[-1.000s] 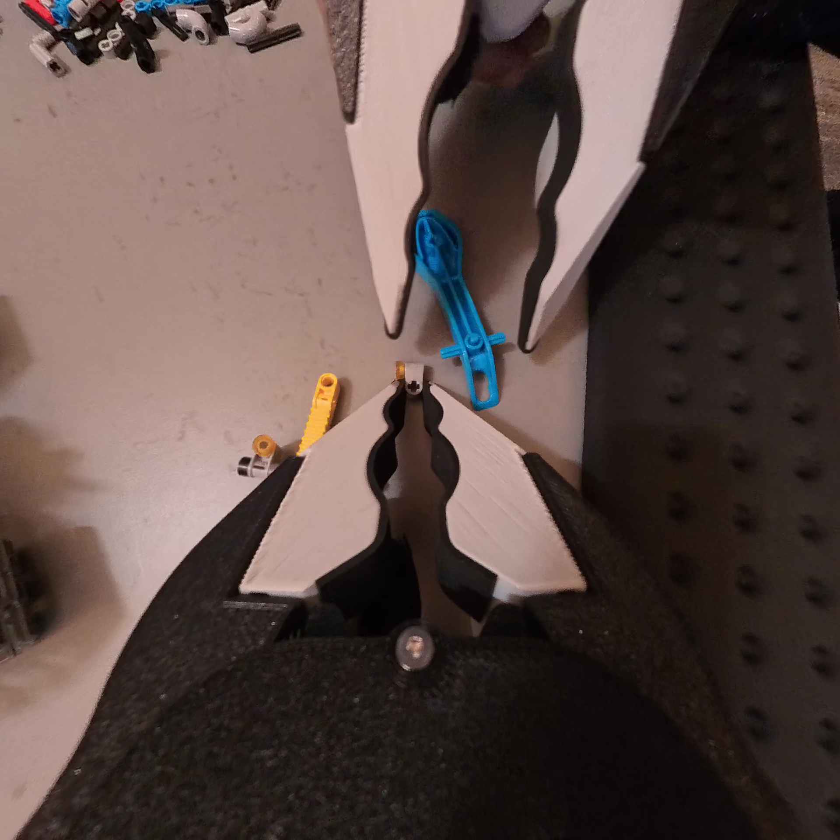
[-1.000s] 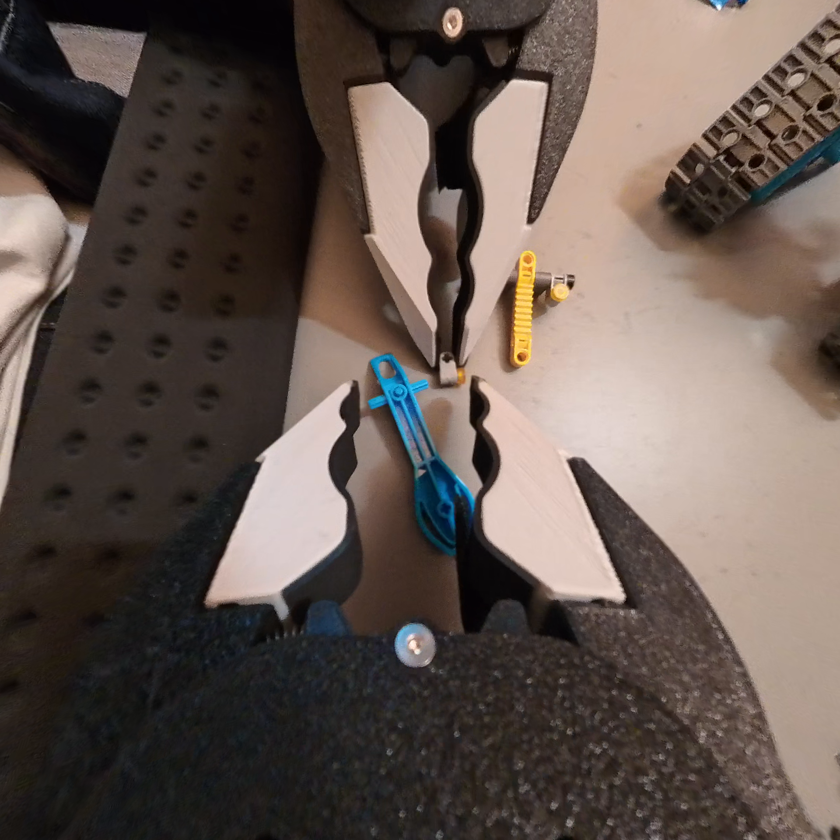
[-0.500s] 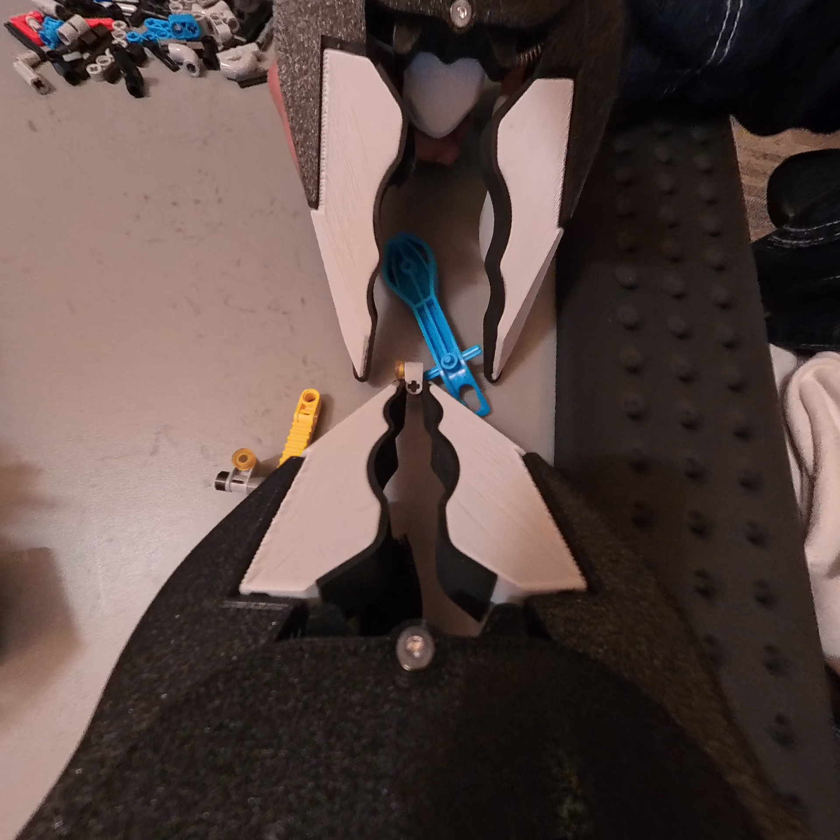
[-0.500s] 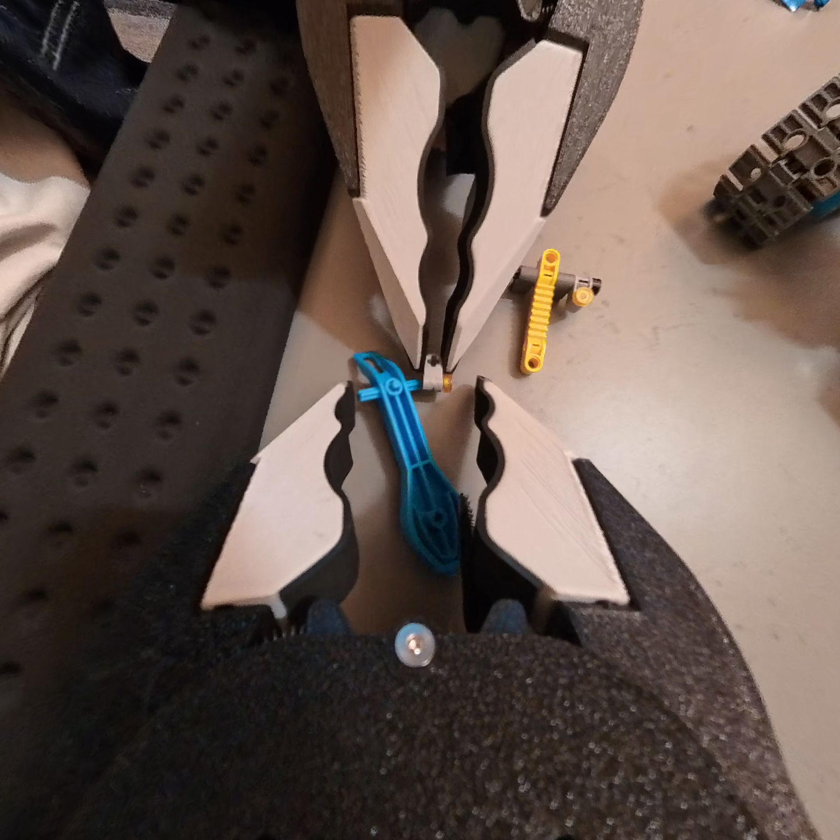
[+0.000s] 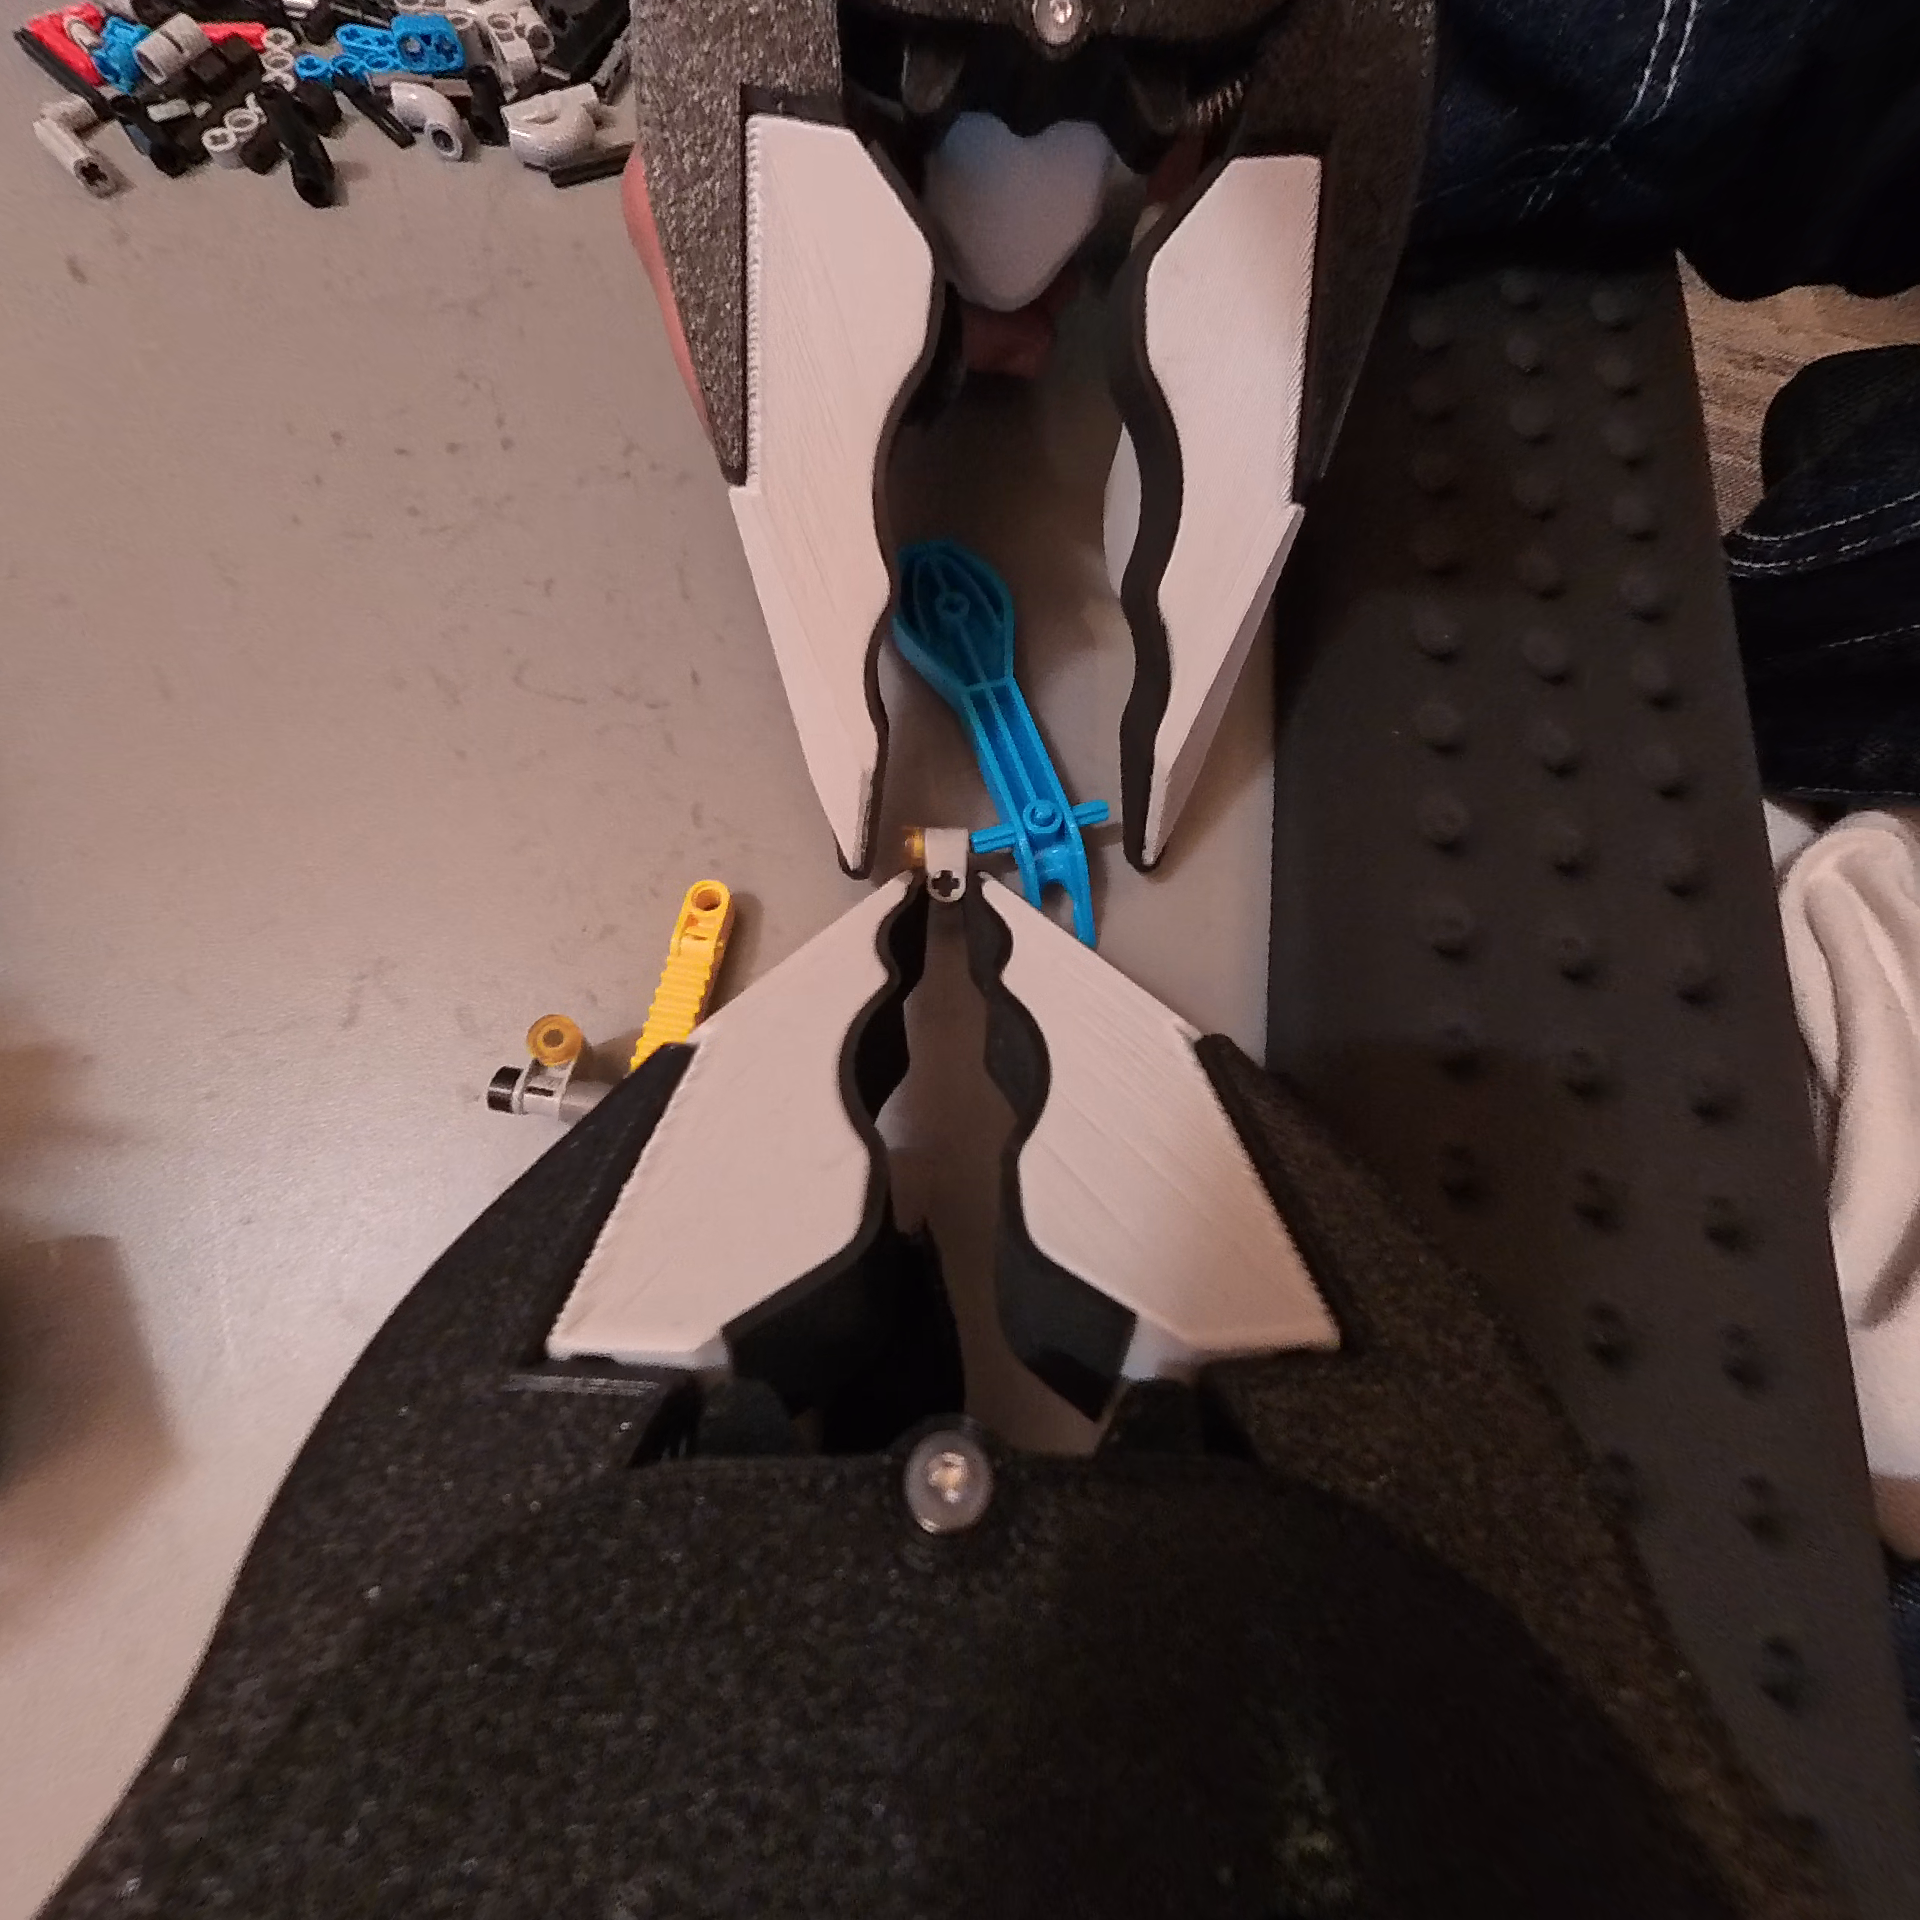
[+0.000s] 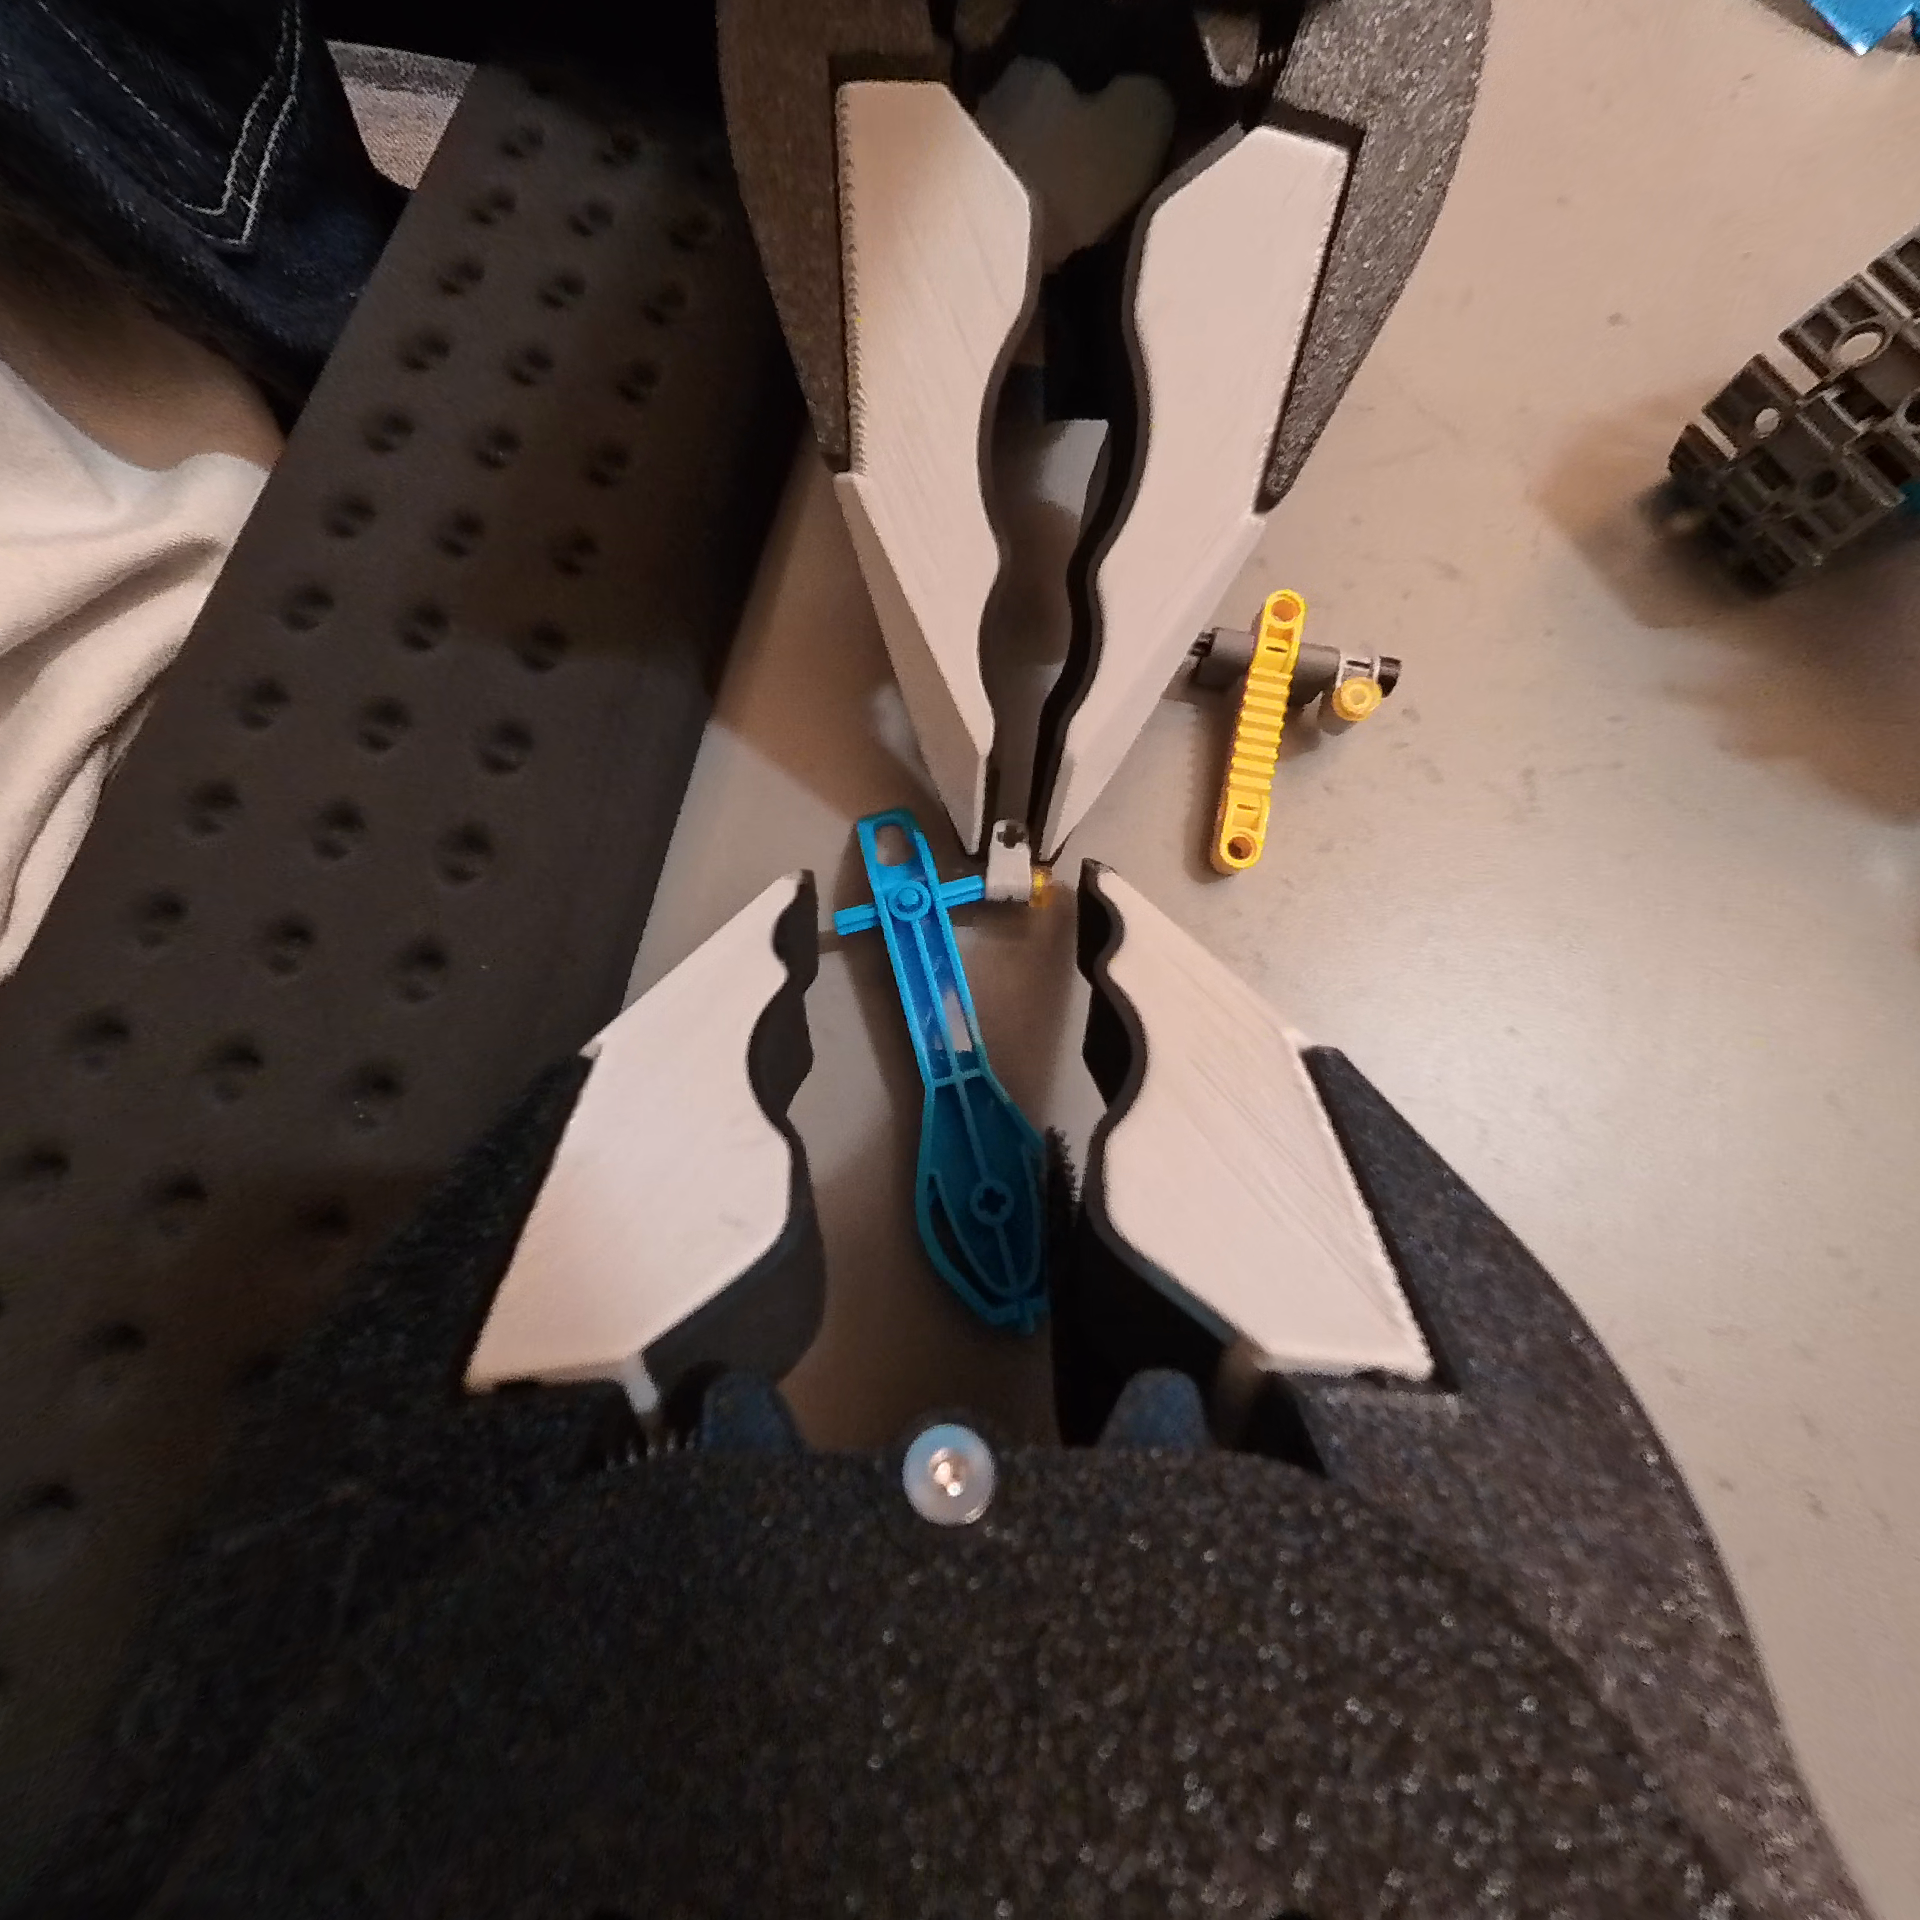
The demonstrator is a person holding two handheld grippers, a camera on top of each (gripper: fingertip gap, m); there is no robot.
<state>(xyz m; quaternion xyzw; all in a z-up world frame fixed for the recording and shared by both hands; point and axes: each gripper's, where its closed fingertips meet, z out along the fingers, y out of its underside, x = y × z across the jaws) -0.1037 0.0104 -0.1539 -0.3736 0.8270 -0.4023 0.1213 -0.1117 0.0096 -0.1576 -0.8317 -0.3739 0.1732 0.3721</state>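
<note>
Left wrist view first: left gripper [image 5: 945, 883] has its tips pressed onto a small grey connector [image 5: 948, 860], whose yellow pin end pokes out to the left. The connector's far side meets the cross-axle of a blue paddle-shaped piece [image 5: 987, 707] lying on the beige tabletop [image 5: 312, 623]. Opposite, the right gripper [image 5: 1003, 852] stands spread wide, one finger either side of the blue piece; whether its left finger touches the paddle end is hard to tell. A yellow toothed bar [image 5: 686, 966] and a short grey pin with yellow bush [image 5: 540, 1070] are partly hidden behind the left gripper's body. A heap of small parts [image 5: 312, 73] is cut off at the top edge. A black studded mat [image 5: 1558, 935] borders the narrow strip of table at the right.

Right wrist view: the right gripper [image 6: 945, 883], tips apart, straddles the blue piece [image 6: 956, 1091], whose broad end sits close against the right finger's dark pad. The left gripper [image 6: 1008, 847] pinches the connector [image 6: 1006, 868]. The yellow bar [image 6: 1257, 727] lies across a dark axle; a grey tracked assembly [image 6: 1808, 457] is cut off at the right edge. Open table lies to the right.
</note>
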